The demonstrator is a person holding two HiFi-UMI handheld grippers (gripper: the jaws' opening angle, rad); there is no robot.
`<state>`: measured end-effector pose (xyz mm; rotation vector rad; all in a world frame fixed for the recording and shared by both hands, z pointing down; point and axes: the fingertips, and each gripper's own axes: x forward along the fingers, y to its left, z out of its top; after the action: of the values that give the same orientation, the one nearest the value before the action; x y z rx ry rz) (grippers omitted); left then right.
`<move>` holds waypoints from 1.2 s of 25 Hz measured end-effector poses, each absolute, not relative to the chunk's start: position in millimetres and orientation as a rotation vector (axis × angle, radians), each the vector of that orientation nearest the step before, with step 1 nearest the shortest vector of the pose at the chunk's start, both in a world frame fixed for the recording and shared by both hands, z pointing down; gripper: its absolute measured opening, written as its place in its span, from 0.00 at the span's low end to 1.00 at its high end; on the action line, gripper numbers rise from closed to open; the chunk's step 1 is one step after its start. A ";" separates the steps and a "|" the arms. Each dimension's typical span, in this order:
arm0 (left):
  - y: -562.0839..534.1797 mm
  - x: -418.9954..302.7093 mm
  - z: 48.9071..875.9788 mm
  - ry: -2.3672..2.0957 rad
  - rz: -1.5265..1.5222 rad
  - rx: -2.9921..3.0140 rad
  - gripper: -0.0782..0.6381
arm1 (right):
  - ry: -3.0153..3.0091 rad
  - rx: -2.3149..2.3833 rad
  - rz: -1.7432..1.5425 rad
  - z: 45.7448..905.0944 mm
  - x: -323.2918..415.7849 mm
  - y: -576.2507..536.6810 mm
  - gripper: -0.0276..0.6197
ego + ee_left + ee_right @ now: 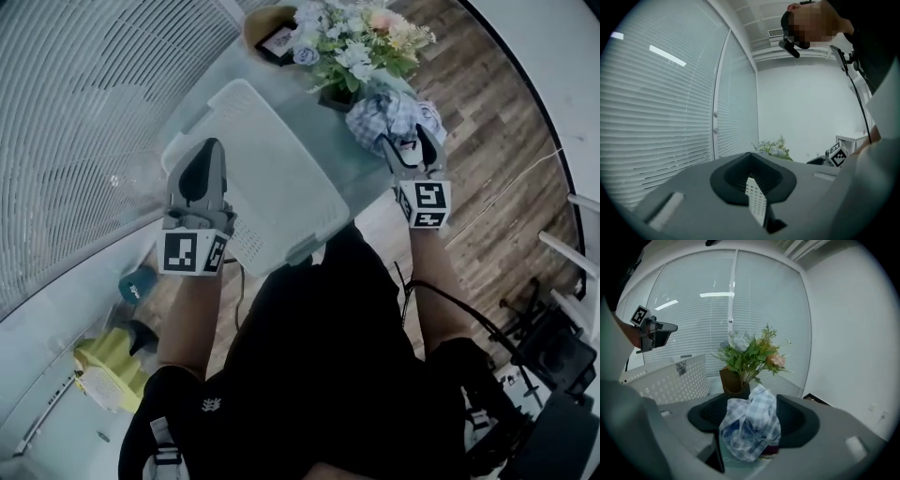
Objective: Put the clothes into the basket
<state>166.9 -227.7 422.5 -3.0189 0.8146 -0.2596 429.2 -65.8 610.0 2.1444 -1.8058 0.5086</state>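
Observation:
A crumpled blue-and-white checked cloth [380, 117] lies on the table next to the flower pot. My right gripper [408, 141] stands open around its near side. In the right gripper view the cloth [750, 437] sits between the spread jaws of that gripper [754, 413], with a gap to each pad. The white perforated basket [272, 178] stands in the middle of the table, and its wall [670, 378] shows at the left of the right gripper view. My left gripper [212, 148] hovers over the basket's left edge with its fingers together and nothing held [750, 177].
A pot of artificial flowers [361, 42] stands just behind the cloth, and a small framed card [278, 42] beyond it. Window blinds run along the left. Wooden floor and chair legs [572, 253] lie to the right, a yellow bag [103, 366] on the floor lower left.

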 end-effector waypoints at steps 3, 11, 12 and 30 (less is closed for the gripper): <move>-224.8 175.0 427.4 0.810 -0.280 -3.021 0.12 | -1.805 2.133 0.520 621.5 435.3 -74.5 0.61; -233.2 176.7 441.7 0.869 -0.331 -3.018 0.12 | -1.755 1.999 0.625 670.3 432.4 -94.0 0.78; -233.6 176.7 442.1 0.875 -0.333 -3.015 0.12 | -1.739 1.976 0.623 675.6 432.7 -94.9 0.78; -233.3 146.4 415.5 1.045 -0.319 -2.947 0.12 | -1.680 1.930 0.637 681.1 448.7 -95.3 0.25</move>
<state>146.4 -233.3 415.5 -2.9467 1.0447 -0.3188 448.7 -95.3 681.1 1.9299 -1.6798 0.6371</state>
